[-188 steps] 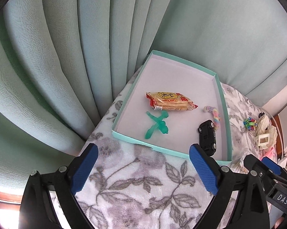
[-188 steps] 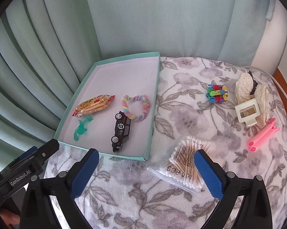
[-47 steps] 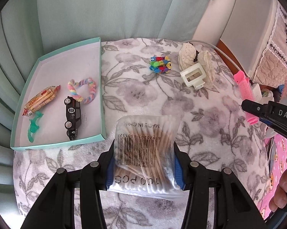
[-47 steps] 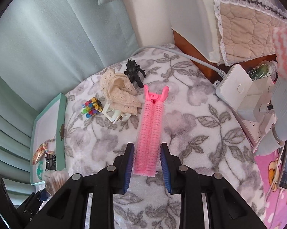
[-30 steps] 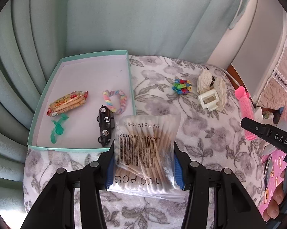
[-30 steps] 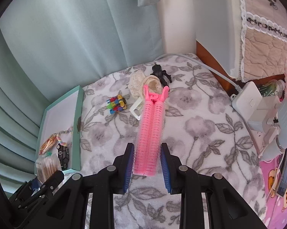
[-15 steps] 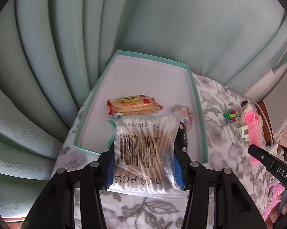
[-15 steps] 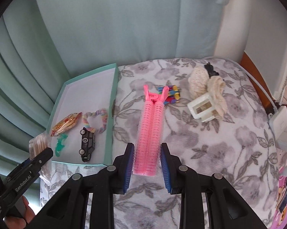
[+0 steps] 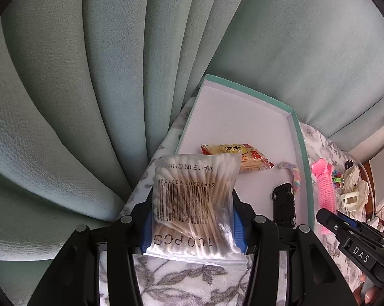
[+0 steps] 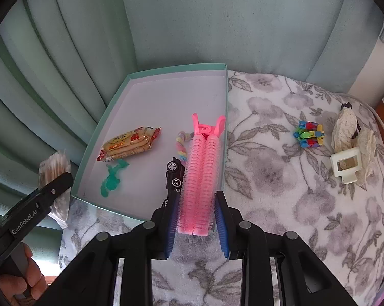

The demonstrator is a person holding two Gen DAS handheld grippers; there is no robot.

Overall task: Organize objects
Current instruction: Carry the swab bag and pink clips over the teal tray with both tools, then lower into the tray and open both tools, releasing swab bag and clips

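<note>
My left gripper [image 9: 192, 224] is shut on a clear bag of cotton swabs [image 9: 192, 201], held in the air over the near left corner of the teal box [image 9: 297, 137]. In the right wrist view the same bag of cotton swabs [image 10: 53, 168] shows at the left, outside the teal box [image 10: 110, 109]. My right gripper [image 10: 195, 219] is shut on a pink hair roller clip [image 10: 203, 178], held above the box's right side. Inside the box lie a snack packet [image 10: 128, 146], a green plastic piece [image 10: 111, 178], a pastel braided ring [image 10: 183, 148] and a black toy car [image 10: 174, 178], partly hidden by the clip.
A flowered blanket [image 10: 281, 178] covers the surface. On it to the right lie a colourful clip cluster [image 10: 309, 135], a white square frame [image 10: 346, 164] and cream lace pieces [image 10: 345, 127]. Green curtains [image 10: 166, 20] hang close behind the box. A hand [image 10: 21, 280] shows at lower left.
Both grippers swung left toward the box. The bag of swabs now hangs over the box's near left corner, and the pink clip has moved from over the blanket to over the box's right side.
</note>
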